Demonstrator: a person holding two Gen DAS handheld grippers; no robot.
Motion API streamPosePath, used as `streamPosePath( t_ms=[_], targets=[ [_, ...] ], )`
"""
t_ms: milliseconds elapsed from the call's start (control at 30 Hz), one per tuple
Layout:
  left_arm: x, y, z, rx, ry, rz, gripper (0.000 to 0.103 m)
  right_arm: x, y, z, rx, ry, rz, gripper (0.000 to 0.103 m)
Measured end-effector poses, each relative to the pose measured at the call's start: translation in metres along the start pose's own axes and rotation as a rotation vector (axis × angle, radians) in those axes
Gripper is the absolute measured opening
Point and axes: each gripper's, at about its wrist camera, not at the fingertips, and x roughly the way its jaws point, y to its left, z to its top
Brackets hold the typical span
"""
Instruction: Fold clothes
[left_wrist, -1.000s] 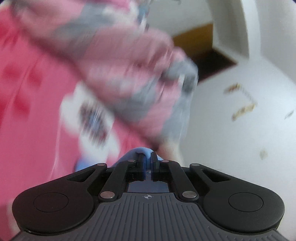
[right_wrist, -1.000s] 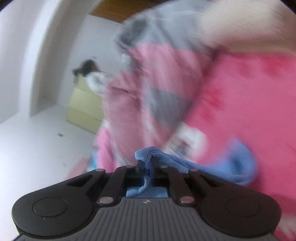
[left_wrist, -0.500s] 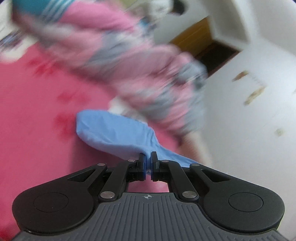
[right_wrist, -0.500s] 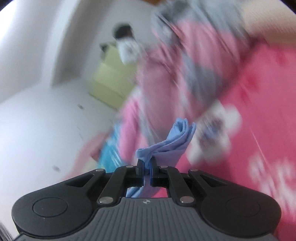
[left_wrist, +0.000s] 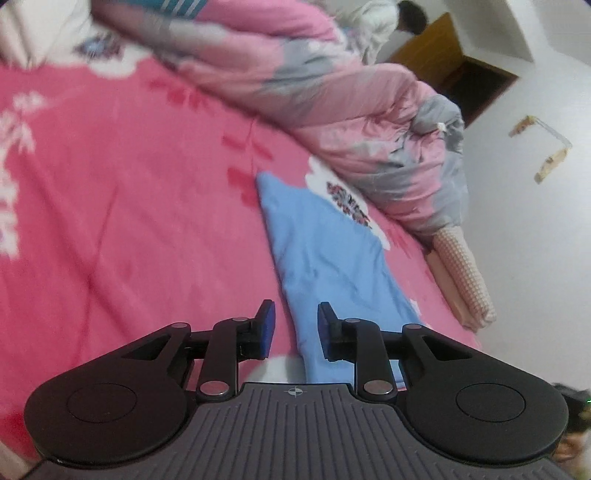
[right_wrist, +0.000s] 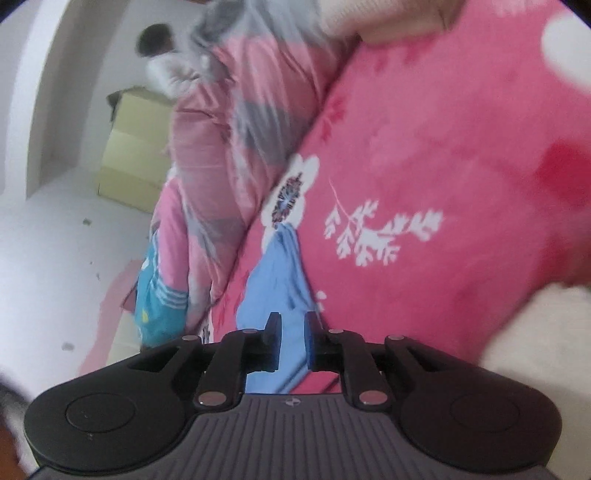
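Observation:
A light blue garment (left_wrist: 328, 254) lies flat in a long strip on the pink flowered bedsheet (left_wrist: 129, 192). It also shows in the right wrist view (right_wrist: 277, 280). My left gripper (left_wrist: 293, 323) is open and empty, just above the near end of the garment. My right gripper (right_wrist: 292, 334) is open and empty, with the garment's other end below and between its fingers. Neither gripper holds the cloth.
A rolled pink and grey quilt (left_wrist: 362, 122) lies along the far side of the bed, also seen in the right wrist view (right_wrist: 236, 122). A teal striped garment (right_wrist: 159, 295) hangs at the bed edge. A yellow box (right_wrist: 133, 155) stands on the white floor. A checked pillow (left_wrist: 465, 273) sits at the corner.
Both grippers were shut on the blue garment and carried it down onto the sheet. Now both have opened and let it go, and it lies flat.

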Motion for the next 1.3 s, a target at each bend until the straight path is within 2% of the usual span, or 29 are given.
streamPosePath(
  t_ms=[67,133,233,333,433,600,667,767,933,1000,1167,1300],
  targets=[
    [0.0,-0.005,0.001,0.054,-0.014,0.004,0.025,-0.018,0.006,-0.007,-0.008,-0.018,0.004,0.016],
    [0.005,-0.015,-0.001,0.127,-0.012,0.01,0.025,-0.016,0.01,-0.017,-0.037,-0.036,-0.022,0.016],
    [0.013,-0.027,-0.011,0.233,0.026,0.045,0.026,0.018,0.005,-0.028,-0.095,-0.025,-0.063,0.017],
    [0.012,-0.039,-0.025,0.354,0.021,0.084,0.026,0.061,0.0,-0.038,-0.123,-0.009,-0.052,0.017],
    [0.003,-0.052,-0.039,0.471,0.001,0.082,0.026,0.086,-0.005,-0.035,-0.117,-0.004,-0.043,0.017],
    [0.012,-0.081,-0.066,0.736,-0.011,0.086,0.026,0.118,-0.009,-0.028,-0.123,0.001,-0.051,0.018],
    [0.021,-0.089,-0.075,0.805,0.0,0.073,0.026,0.126,-0.007,-0.026,-0.149,0.004,-0.071,0.024],
    [0.032,-0.098,-0.086,0.888,0.019,0.055,0.026,0.135,-0.006,-0.026,-0.184,0.014,-0.082,0.026],
    [0.046,-0.106,-0.096,0.952,0.049,0.045,0.026,0.138,-0.006,-0.03,-0.226,0.014,-0.068,0.025],
    [0.05,-0.106,-0.097,0.949,0.057,0.042,0.026,0.137,-0.007,-0.029,-0.231,0.004,-0.059,0.022],
    [0.056,-0.108,-0.099,0.946,0.072,0.041,0.026,0.137,-0.008,-0.026,-0.233,0.001,-0.035,0.006],
    [0.058,-0.109,-0.1,0.942,0.076,0.041,0.026,0.137,-0.006,-0.026,-0.237,0.004,-0.023,0.006]
  ],
)
